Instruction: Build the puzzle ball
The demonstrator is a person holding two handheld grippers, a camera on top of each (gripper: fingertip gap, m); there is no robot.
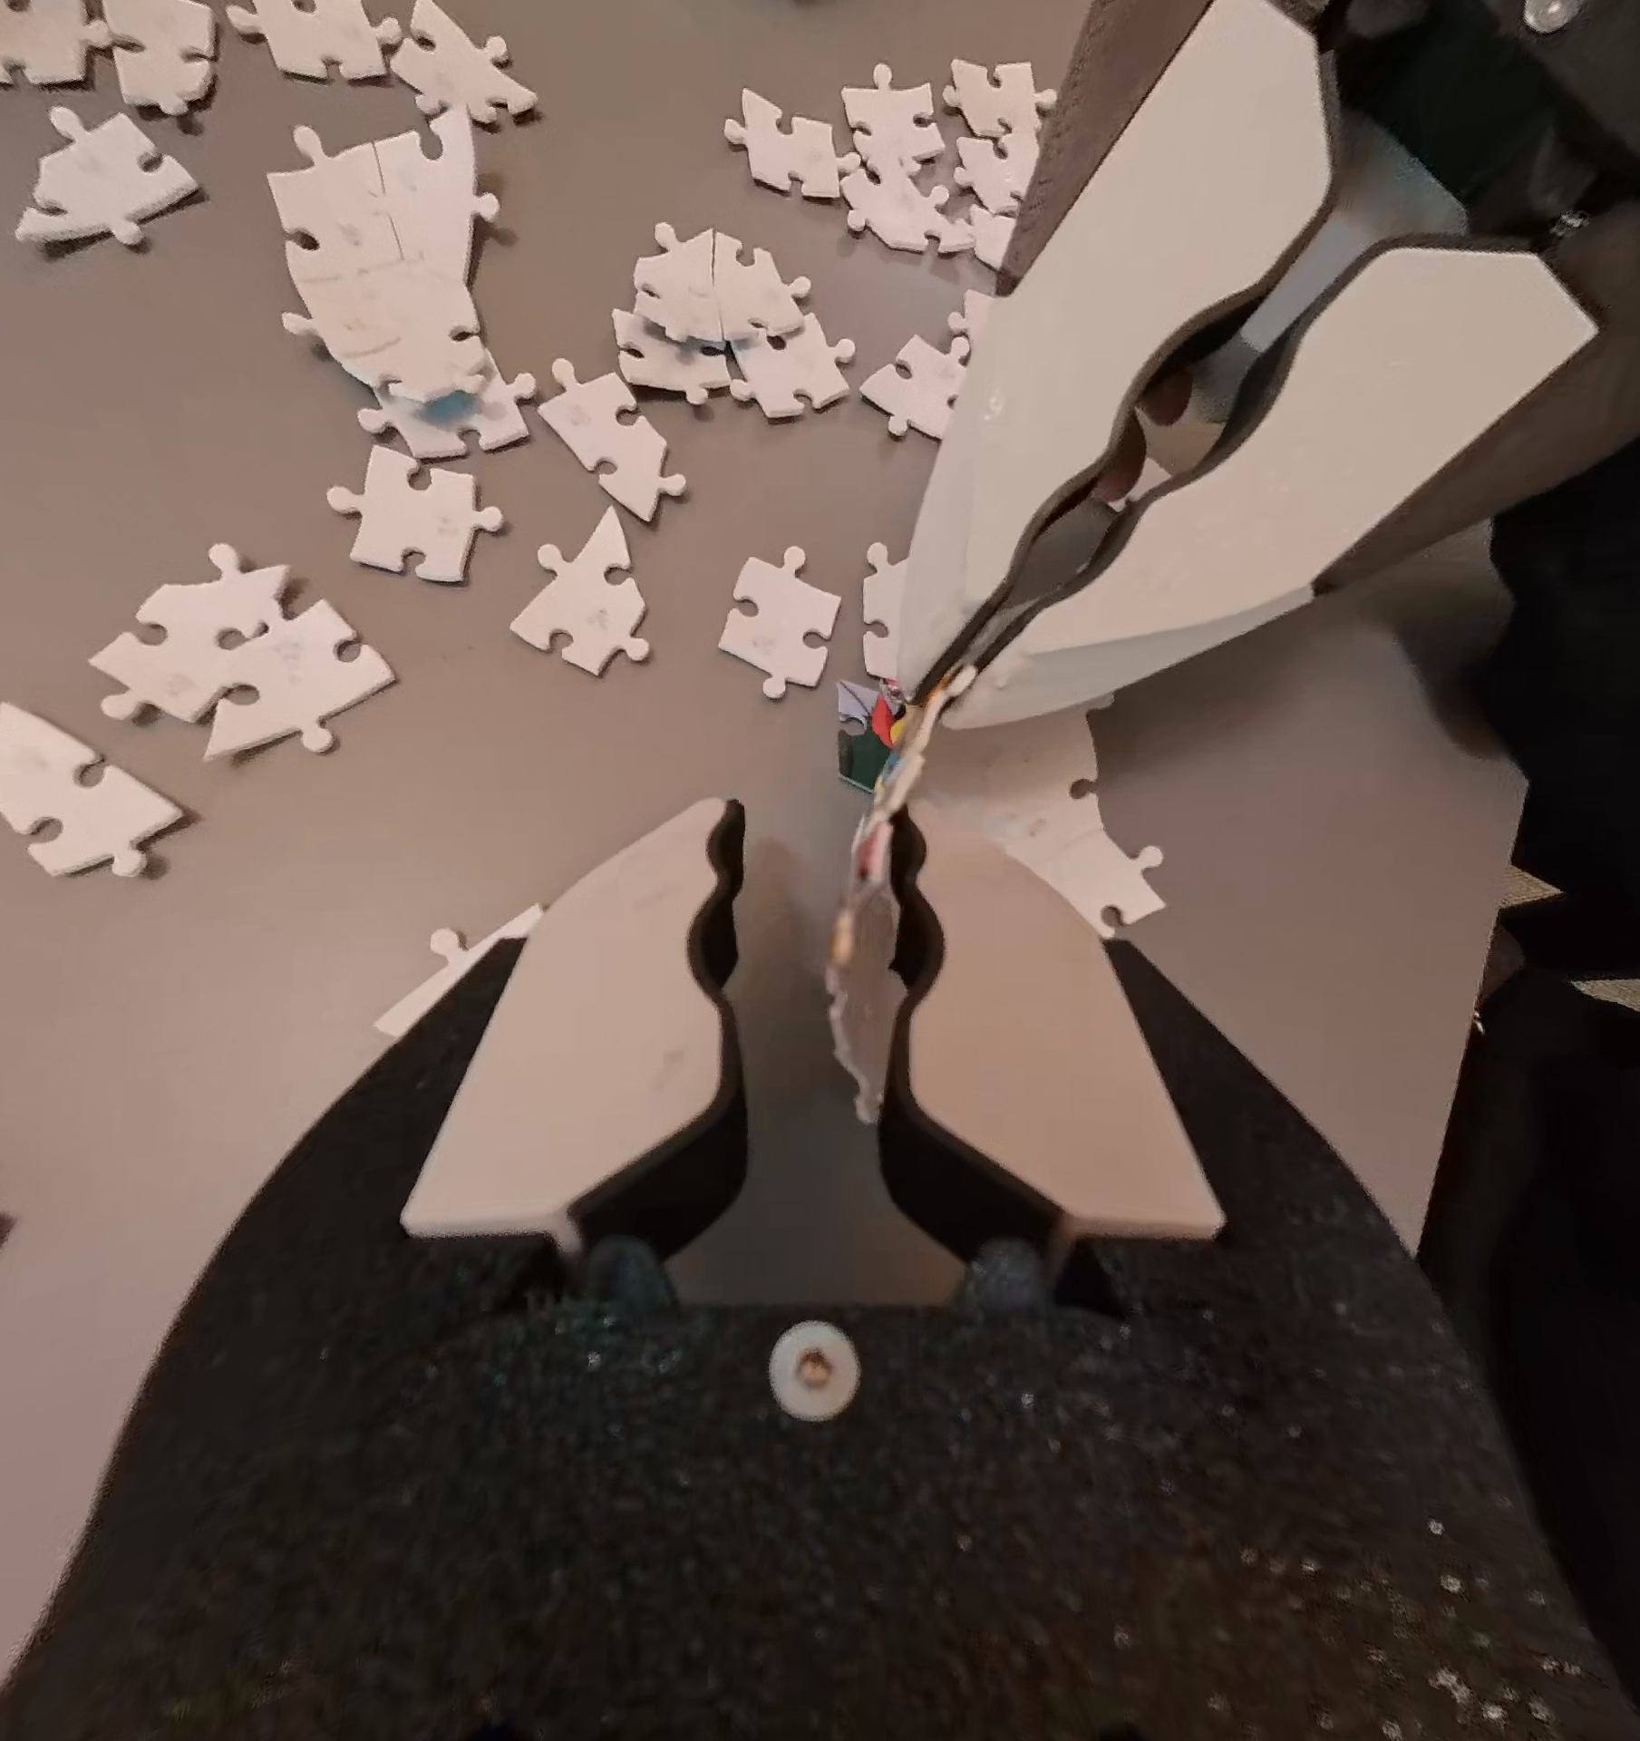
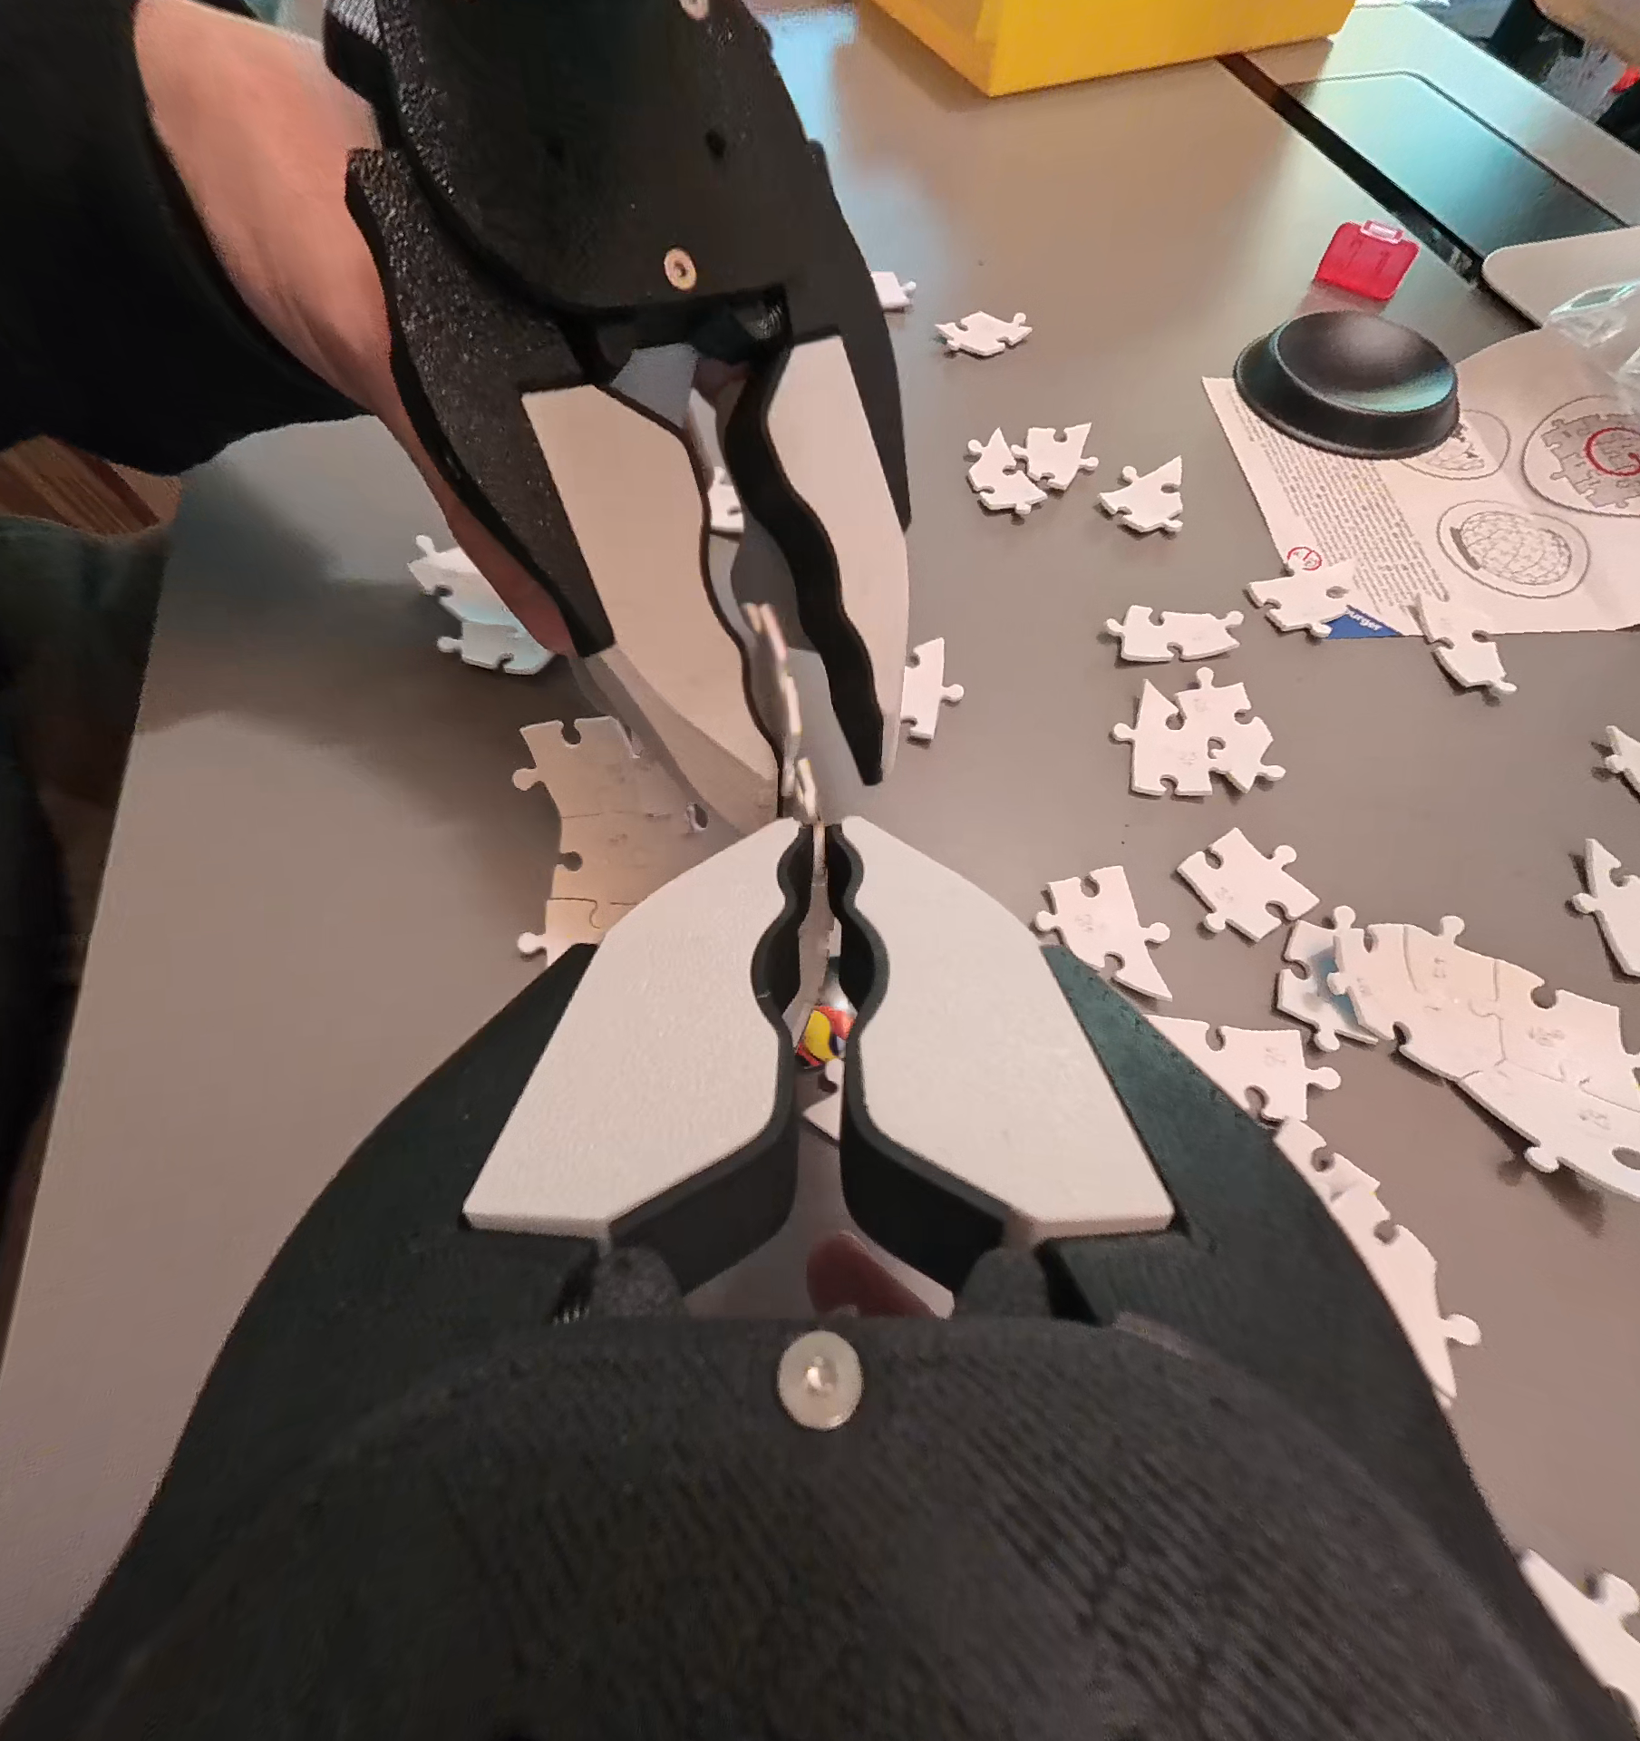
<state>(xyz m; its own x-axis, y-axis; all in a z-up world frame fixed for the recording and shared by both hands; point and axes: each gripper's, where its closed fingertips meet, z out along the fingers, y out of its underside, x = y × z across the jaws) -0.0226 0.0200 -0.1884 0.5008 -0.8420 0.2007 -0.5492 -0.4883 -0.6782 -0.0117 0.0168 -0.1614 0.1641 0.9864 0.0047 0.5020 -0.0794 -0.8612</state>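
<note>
Pinching a puzzle piece (image 2: 811, 904) edge-on, right hand-held gripper (image 2: 820, 834) feeds it btwn the spread, empty left hand-held gripper (image 1: 820, 815) above the tabletop (image 1: 609, 848), likely for a handover.

Printed face of the held puzzle strip (image 1: 877, 904) seen edge-on only, picture on it unreadable; lower end tucked behind the left gripper (image 1: 820, 829) finger at 3 o'clock. Joined arc of pieces (image 1: 1070, 829) half covered by the right gripper (image 1: 948, 688) at 1 o'clock. Loose pieces (image 1: 6, 38) cut off at 11 o'clock. Faint marks on the piece backs too small to tell. In the right wrist view, yellow box (image 2: 1108, 38) cropped at 12 o'clock, instruction sheet (image 2: 1456, 528) cropped at 3 o'clock, partly under the black stand (image 2: 1348, 377).
</note>
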